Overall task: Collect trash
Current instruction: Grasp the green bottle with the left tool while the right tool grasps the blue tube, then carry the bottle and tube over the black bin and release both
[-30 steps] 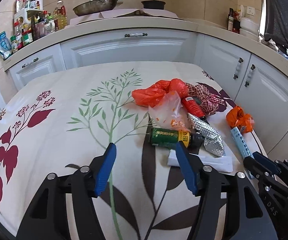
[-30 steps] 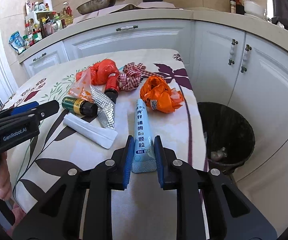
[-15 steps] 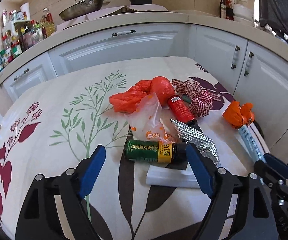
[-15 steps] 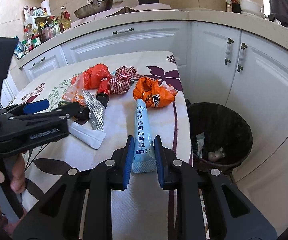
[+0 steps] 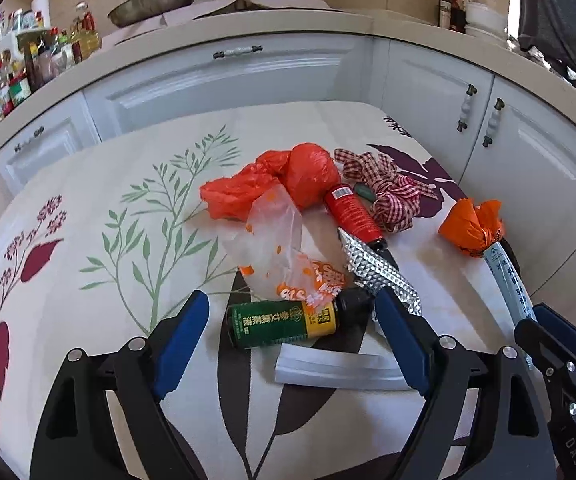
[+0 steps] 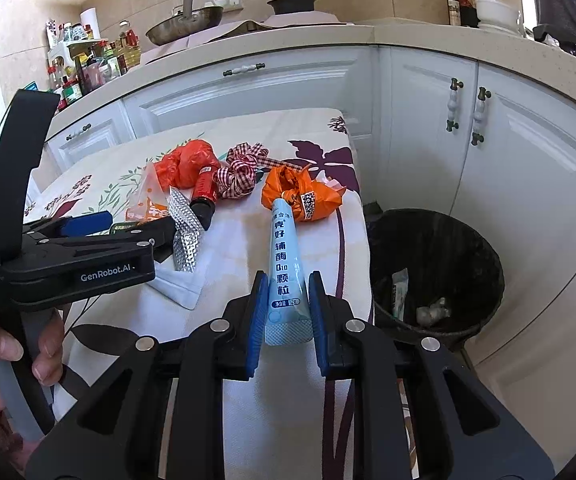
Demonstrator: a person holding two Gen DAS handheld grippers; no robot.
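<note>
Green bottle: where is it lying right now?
In the left wrist view the green bottle lies on its side on the tablecloth, between the open left gripper fingertips, just in front of the white packet and below the clear wrapper.

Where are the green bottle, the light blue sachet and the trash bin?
green bottle (image 5: 276,322), left wrist view, label.
light blue sachet (image 6: 286,264), right wrist view, printed middle.
trash bin (image 6: 484,248), right wrist view, inner wall.
</note>
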